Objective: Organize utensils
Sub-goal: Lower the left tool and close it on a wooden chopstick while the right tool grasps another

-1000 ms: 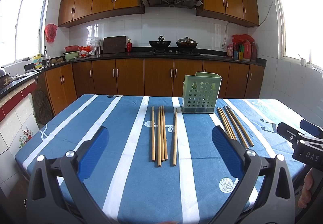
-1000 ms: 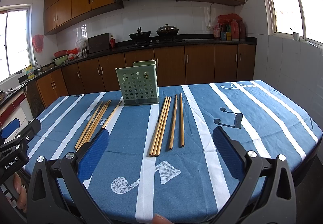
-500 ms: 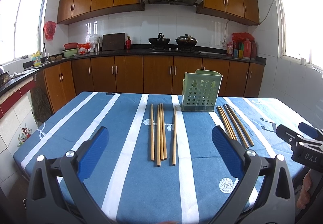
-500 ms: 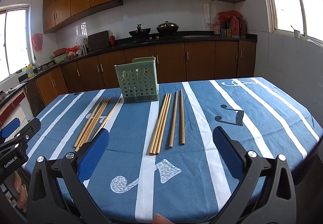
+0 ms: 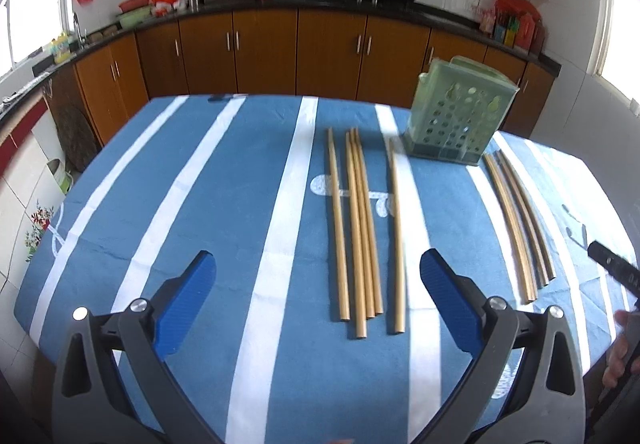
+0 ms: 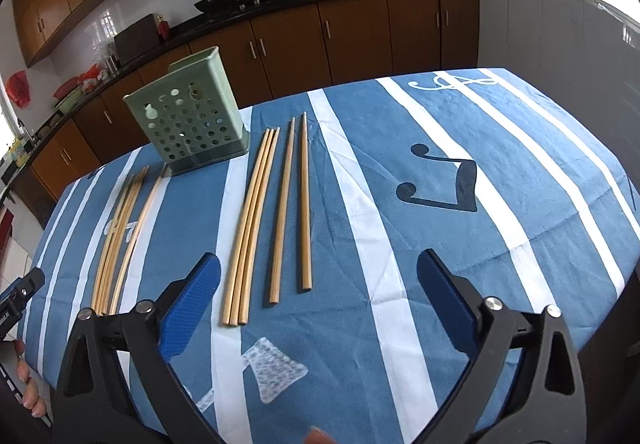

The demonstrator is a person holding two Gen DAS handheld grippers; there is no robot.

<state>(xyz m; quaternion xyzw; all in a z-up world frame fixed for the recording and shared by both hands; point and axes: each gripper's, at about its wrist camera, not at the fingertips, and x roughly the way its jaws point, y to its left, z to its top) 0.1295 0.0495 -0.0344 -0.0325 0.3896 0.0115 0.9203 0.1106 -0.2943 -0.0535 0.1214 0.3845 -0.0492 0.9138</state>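
Two bunches of wooden chopsticks lie on a blue striped tablecloth, either side of a green perforated utensil holder (image 5: 460,116) that stands upright. In the left wrist view the left bunch (image 5: 362,232) lies just ahead of my open, empty left gripper (image 5: 316,296); the right bunch (image 5: 518,224) is further right. In the right wrist view my open, empty right gripper (image 6: 318,296) hovers over the near ends of the right bunch (image 6: 272,212); the left bunch (image 6: 124,236) and the holder (image 6: 190,124) are to the left.
The table (image 5: 200,204) ends close in front and at both sides. Kitchen cabinets (image 5: 260,52) and a counter with pots run behind it. The other gripper shows at each view's edge, on the right in the left wrist view (image 5: 612,272).
Both grippers have moved forward and tilted down over the table, so the chopsticks now lie closer between the fingers. Nothing was taken hold of.
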